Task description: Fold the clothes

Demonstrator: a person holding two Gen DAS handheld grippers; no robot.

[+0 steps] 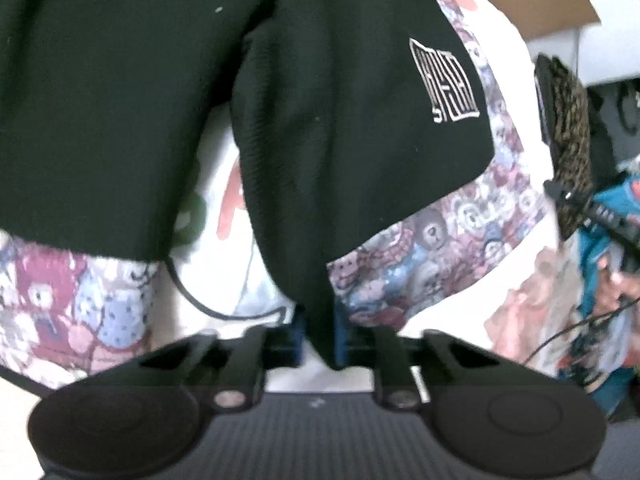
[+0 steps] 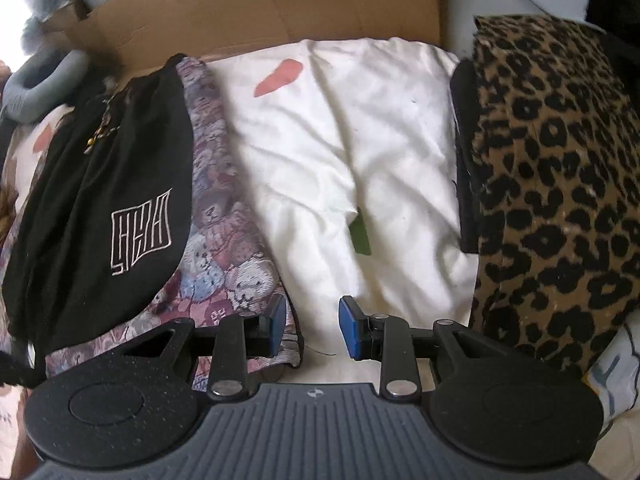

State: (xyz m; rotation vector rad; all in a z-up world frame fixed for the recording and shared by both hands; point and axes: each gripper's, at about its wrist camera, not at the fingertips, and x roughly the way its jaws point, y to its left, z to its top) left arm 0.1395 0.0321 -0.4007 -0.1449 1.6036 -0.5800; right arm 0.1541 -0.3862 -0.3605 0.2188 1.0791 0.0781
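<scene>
cardboard box (image 2: 256, 12) stands at the far edge, flaps open; contents cannot be told. surface: a rumpled white sheet (image 2: 360, 152) with red and green marks. black garment (image 1: 312, 128) with a white logo lies over a cartoon-print garment (image 2: 228, 216) at left; leopard-print garment (image 2: 560, 168) at right. left gripper (image 1: 319, 334) is clamped on a fold of the black garment. right gripper (image 2: 313, 326) stands apart over the sheet, holding nothing.

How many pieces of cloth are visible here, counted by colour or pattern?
Black garment with white logo: 1
Cartoon-print fabric: 1
White sheet with red and green marks: 1
Leopard-print garment: 1
Total: 4
</scene>
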